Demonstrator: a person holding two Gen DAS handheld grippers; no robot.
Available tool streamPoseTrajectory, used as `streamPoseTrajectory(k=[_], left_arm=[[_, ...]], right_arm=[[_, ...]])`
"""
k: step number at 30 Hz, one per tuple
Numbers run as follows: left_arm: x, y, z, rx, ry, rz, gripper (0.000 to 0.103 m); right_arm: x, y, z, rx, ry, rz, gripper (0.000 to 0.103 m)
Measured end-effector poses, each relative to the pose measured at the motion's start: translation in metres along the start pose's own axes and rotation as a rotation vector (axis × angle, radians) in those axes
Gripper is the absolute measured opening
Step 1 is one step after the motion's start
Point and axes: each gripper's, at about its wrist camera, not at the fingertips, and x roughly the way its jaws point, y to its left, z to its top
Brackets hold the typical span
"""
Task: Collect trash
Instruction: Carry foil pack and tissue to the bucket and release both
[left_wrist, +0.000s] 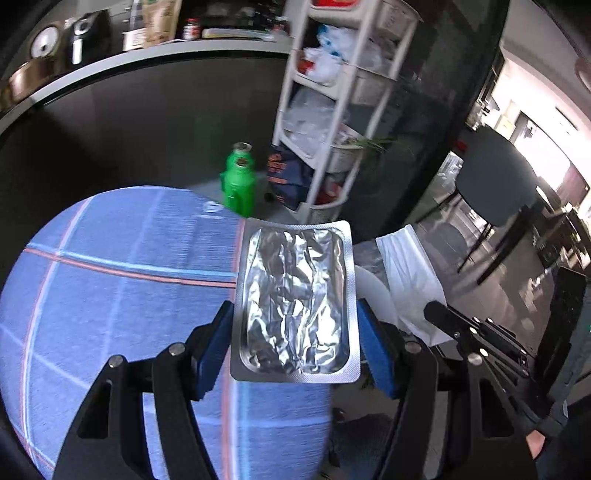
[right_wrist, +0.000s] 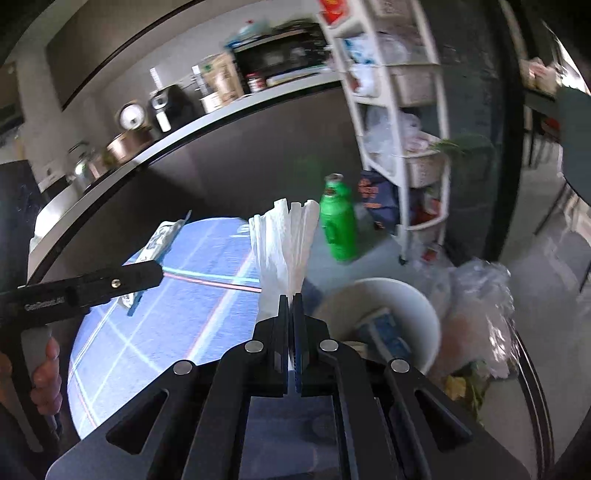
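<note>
Near left: the round table with the blue checked cloth (left_wrist: 110, 280) is bare over most of its top, giving open room across it.

Past its far edge, a green bottle (right_wrist: 338, 225) stands upright on the floor, with a dark blue bag (right_wrist: 376, 203) just beside it to the right. A white shelf cart (right_wrist: 402, 122), packed with plastic bags, blocks the far right. A dark counter front (left_wrist: 147, 122) closes the far side.

Near right: a white bin (right_wrist: 388, 306), mouth open with packaging inside, sits close beside the table. A clear plastic bag (right_wrist: 480, 314) crowds the bin's right side.
</note>
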Motion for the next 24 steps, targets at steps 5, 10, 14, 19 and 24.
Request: streamPoseTrajectory(k=[5, 10, 14, 19, 24], left_arm=[[0.03, -0.027, 0.007, 0.037, 0.042, -0.037, 0.065], [0.064, -0.048, 0.011, 0.065, 0.089, -0.057, 0.065], [0.092, -0.06, 0.012, 0.092, 0.12, -0.071, 0.065], [0.118, -0.073, 0.01, 0.12, 0.148, -0.08, 0.065], [0.146, -0.078, 0.008, 0.132, 0.179, -0.081, 0.065]], right_arm=[[0.008, -0.033, -0.007, 0.057, 0.013, -0.035, 0.002], [0.023, -0.058, -0.019, 0.103, 0.045, -0.051, 0.002], [0.04, -0.075, -0.026, 0.132, 0.076, -0.058, 0.002], [0.06, -0.091, -0.032, 0.163, 0.108, -0.064, 0.002], [0.082, -0.106, -0.034, 0.182, 0.133, -0.069, 0.002]])
